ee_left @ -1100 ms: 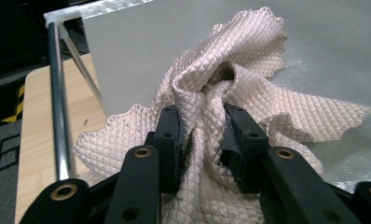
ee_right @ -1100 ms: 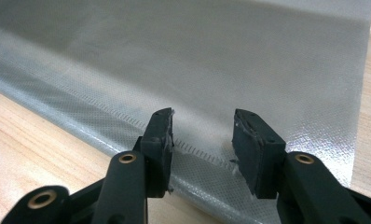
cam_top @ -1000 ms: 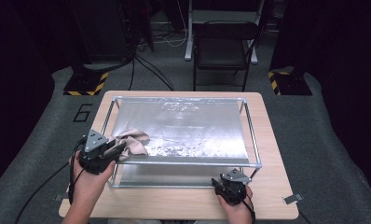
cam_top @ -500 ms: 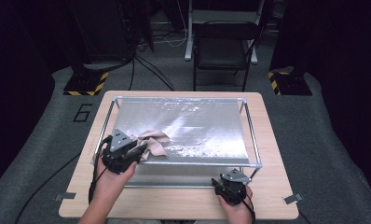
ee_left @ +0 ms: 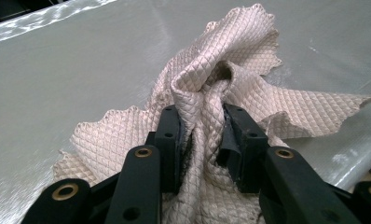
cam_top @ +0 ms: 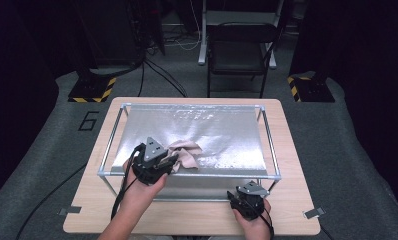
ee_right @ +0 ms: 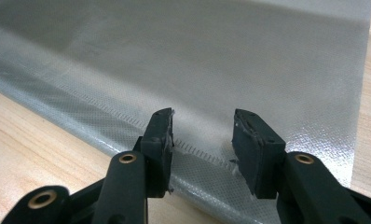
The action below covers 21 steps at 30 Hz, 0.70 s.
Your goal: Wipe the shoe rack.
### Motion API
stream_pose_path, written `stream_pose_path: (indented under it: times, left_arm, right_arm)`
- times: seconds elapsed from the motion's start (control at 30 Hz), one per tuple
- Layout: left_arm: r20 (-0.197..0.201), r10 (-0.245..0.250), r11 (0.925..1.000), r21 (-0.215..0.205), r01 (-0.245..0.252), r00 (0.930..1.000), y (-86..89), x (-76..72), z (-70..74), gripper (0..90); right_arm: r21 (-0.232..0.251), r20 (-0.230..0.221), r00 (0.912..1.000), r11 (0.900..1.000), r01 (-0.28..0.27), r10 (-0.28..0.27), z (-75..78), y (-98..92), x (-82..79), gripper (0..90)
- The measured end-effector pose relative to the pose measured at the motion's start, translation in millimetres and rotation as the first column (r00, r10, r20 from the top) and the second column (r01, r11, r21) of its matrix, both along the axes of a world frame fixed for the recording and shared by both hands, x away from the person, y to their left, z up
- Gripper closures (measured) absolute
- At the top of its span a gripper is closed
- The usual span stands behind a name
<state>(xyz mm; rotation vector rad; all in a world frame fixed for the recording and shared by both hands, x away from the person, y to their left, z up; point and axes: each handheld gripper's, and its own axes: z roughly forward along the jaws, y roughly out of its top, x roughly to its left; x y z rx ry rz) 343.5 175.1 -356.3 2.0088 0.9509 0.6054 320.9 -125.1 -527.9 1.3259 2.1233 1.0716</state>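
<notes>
Your left gripper pinches the soft, light cloth by a bunched fold; your right gripper stays spread and empty.

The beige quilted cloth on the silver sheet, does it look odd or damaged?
The beige quilted cloth is bunched and crumpled, not flat, because the left gripper pinches a fold of it over the shiny silver sheet. No tear or spill shows.

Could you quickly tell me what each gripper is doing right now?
Left gripper: shut on the beige quilted cloth.
Right gripper: open, holding nothing.
</notes>
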Motion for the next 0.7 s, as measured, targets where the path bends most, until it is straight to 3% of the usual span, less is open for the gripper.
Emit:
stream_pose_path:
  times: [0.43, 0.5, 0.7]
  left_arm:
    - [0.005, -0.048, 0.9988, -0.01, 0.048, 0.9988, -21.9, 1.9, 0.0, 64.7]
    - [0.016, -0.053, 0.9985, -0.01, 0.054, 0.9984, -21.2, 1.1, 0.9, 61.3]
    - [0.046, -0.058, 0.9957, -0.07, 0.061, 0.9973, -7.9, -1.5, 9.5, 46.5]
  right_arm:
    - [0.002, 0.005, 1.0, 1.0, -0.002, 0.002, -0.2, 0.1, 0.0, 58.1]
    - [0.003, 0.004, 1.0, 1.0, -0.002, 0.002, -0.2, 0.1, 0.0, 58.0]
    - [0.0, 0.0, 1.0, 1.0, 0.0, 0.0, 0.0, 0.1, 0.0, 58.1]
